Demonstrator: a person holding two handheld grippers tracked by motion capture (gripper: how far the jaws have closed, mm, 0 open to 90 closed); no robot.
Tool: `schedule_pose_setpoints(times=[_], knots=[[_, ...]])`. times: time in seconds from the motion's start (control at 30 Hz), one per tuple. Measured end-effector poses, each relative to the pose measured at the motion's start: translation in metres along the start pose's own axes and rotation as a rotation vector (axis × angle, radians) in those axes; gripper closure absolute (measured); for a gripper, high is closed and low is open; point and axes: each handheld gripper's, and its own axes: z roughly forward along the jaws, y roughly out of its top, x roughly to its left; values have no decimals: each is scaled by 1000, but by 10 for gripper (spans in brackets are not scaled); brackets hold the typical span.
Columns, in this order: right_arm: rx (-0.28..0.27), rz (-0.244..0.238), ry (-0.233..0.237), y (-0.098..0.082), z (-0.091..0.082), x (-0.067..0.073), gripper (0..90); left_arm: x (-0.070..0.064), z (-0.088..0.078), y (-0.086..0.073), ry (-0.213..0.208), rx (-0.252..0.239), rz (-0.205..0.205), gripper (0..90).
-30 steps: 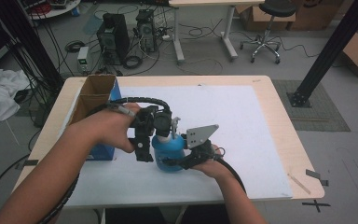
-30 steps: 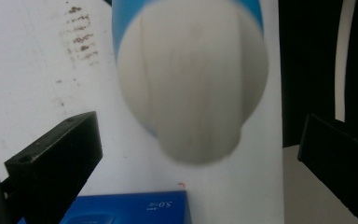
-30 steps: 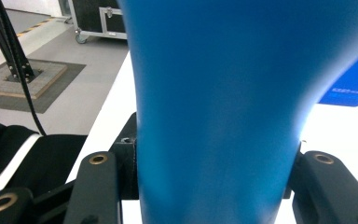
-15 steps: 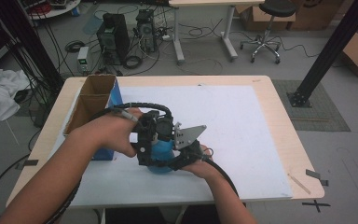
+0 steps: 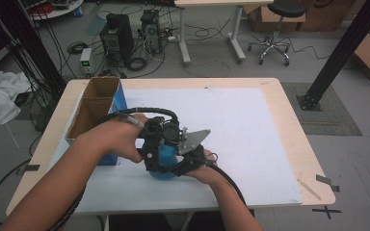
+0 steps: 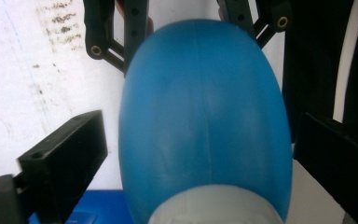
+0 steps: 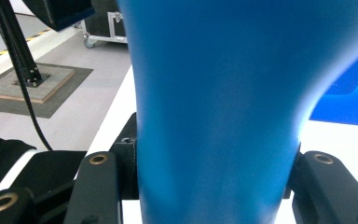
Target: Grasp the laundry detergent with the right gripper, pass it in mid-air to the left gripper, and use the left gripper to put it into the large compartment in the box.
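Blue bottle [image 5: 165,161]: mid-table on white sheet [image 5: 250,139]. Right gripper [image 7: 214,172] clamps its body. Left gripper [image 6: 200,154] view: jaws straddle bottle with gaps, released. Cardboard box [image 5: 92,108] at left; office chair [image 5: 274,29] behind.

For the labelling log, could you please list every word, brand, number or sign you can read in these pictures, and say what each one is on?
Nothing can be read.
Blue box: a line of small white print, too blurred to read.
Blue bottle: no print on the side in view.
Right gripper and left gripper: no lettering seen.
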Motion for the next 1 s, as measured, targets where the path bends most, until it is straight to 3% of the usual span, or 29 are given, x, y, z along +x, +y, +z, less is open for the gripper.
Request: schedule_pose_setpoints(times=[1.0], knots=[[-15,19,3,-2,1,-2,458,3,2,0,17,16,-12,232]])
